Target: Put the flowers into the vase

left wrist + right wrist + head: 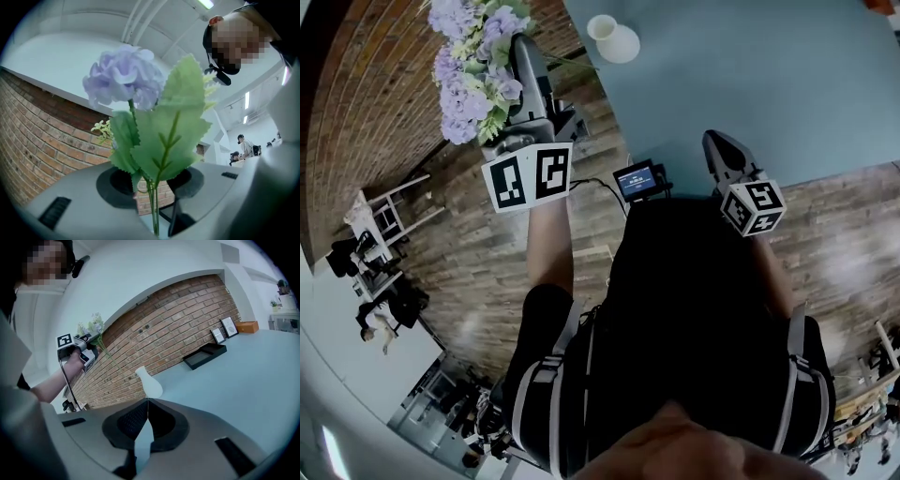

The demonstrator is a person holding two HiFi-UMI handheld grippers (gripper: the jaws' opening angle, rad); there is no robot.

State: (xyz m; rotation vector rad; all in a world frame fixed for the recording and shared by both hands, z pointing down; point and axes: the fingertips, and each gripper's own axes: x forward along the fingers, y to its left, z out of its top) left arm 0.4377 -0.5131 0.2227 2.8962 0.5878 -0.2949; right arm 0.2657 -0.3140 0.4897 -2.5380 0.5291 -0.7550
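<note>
On table (769, 94): vase (617, 42); flowers (473, 75) in L claw (152, 183), left of it, off table edge.

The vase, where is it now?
In the head view the white vase stands at the top, on the blue table near its edge, right of the flowers.

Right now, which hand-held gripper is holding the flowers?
The left hand-held gripper: stems of the purple flowers are pinched between its jaws. The right hand-held gripper is shut, empty, facing the white vase.
</note>
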